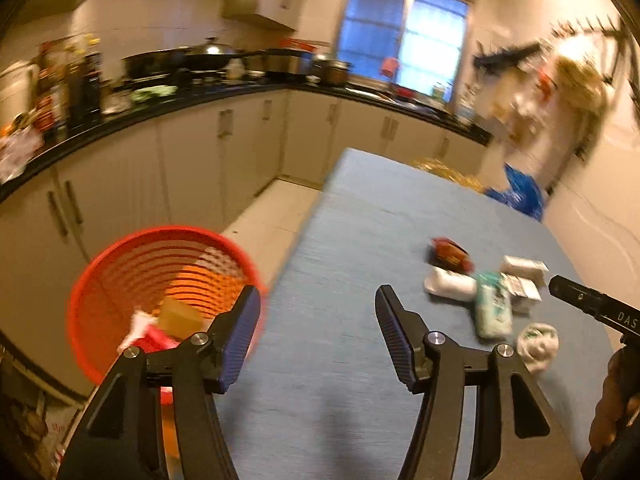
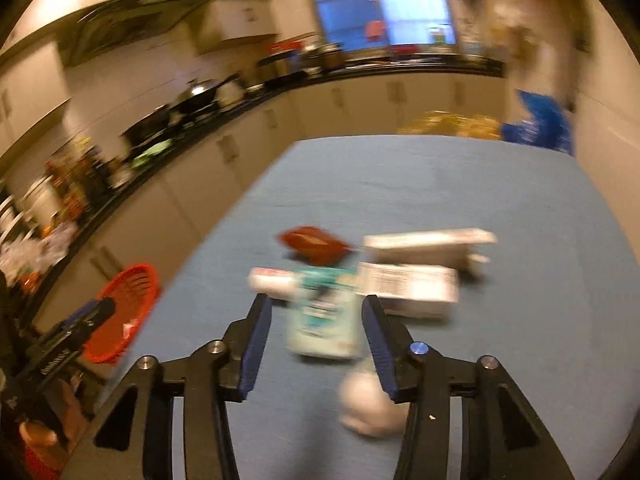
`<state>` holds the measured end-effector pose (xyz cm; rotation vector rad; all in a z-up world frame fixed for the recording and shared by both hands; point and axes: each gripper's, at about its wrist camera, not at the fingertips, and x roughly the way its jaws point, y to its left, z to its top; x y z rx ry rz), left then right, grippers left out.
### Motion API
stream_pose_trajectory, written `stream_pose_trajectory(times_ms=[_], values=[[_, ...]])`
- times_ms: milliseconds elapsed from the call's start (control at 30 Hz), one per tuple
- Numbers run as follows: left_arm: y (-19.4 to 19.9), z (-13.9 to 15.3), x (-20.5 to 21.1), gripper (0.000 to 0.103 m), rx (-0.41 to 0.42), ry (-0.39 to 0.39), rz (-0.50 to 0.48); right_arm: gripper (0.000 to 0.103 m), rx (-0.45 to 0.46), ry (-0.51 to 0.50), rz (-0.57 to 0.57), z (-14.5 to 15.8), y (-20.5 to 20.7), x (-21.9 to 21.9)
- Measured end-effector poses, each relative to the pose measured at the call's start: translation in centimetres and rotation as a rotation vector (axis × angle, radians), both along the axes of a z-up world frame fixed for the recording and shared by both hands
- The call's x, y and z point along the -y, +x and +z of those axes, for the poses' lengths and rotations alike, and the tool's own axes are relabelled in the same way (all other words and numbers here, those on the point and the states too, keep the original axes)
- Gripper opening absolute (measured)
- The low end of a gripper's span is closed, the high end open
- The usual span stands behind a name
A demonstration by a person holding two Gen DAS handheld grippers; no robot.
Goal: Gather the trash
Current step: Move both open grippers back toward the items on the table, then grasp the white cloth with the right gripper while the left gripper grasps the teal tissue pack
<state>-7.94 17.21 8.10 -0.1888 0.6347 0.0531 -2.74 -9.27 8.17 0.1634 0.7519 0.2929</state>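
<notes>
My left gripper (image 1: 318,294) stands open and holds nothing, over the left edge of the blue table (image 1: 360,220). Beside the table on the floor is a red basket (image 1: 160,280) with a cardboard piece and a red-and-white wrapper in it. A heap of trash lies on the table: a red wrapper (image 2: 312,242), a white tube (image 2: 272,280), a teal packet (image 2: 324,320), two white boxes (image 2: 408,286) and a crumpled white wad (image 2: 368,404). My right gripper (image 2: 316,302) is open above the teal packet, not touching it. The picture is blurred.
A black counter (image 1: 240,94) crowded with pots and bottles runs along the left and far walls over pale cabinets. A blue bag (image 1: 520,192) and a yellow thing (image 2: 448,124) sit past the table's far end. A hand (image 1: 616,400) shows at the right edge.
</notes>
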Motion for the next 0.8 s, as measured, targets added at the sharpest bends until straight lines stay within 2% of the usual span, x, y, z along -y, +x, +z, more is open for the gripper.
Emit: stream_pose_trajectory(times_ms=[67, 167, 300, 433, 500, 533, 567, 667, 800], values=[[0.8, -0.2, 2.4, 0.061, -0.017, 0.005, -0.053, 0.061, -0.027, 0.003, -0.020, -0.9, -0.3, 1.8], [1.9, -0.6, 5.3, 0.063, -0.057, -0.001, -0.127, 0.061, -0.076, 0.003, -0.024, -2.9, -0.5, 3.1], [3.2, -1.0, 8.7, 0.067, -0.111, -0.016, -0.210, 0.065, -0.106, 0.018, 0.012, -4.6, -0.4, 3.2], [4.2, -1.2, 11.1, 0.070, -0.144, -0.002, -0.246, 0.068, -0.106, -0.003, 0.041, -5.4, -0.1, 2.4], [4.5, -1.5, 11.7, 0.070, -0.159, 0.001, -0.252, 0.057, -0.092, 0.016, 0.048, -5.6, -0.2, 2.7], [5.0, -1.8, 12.1, 0.070, -0.175, -0.001, -0.254, 0.048, -0.084, 0.018, 0.053, -5.6, -0.2, 2.8], [5.3, -2.0, 12.3, 0.070, -0.186, -0.007, -0.260, 0.033, -0.071, 0.029, 0.052, -5.5, -0.3, 3.2], [6.4, -2.7, 13.1, 0.070, -0.217, -0.021, -0.270, 0.027, -0.056, 0.103, 0.013, -5.2, -0.3, 4.9], [7.8, -3.6, 14.5, 0.070, -0.249, -0.020, -0.282, 0.026, -0.013, 0.131, -0.085, -4.9, -0.5, 7.0]])
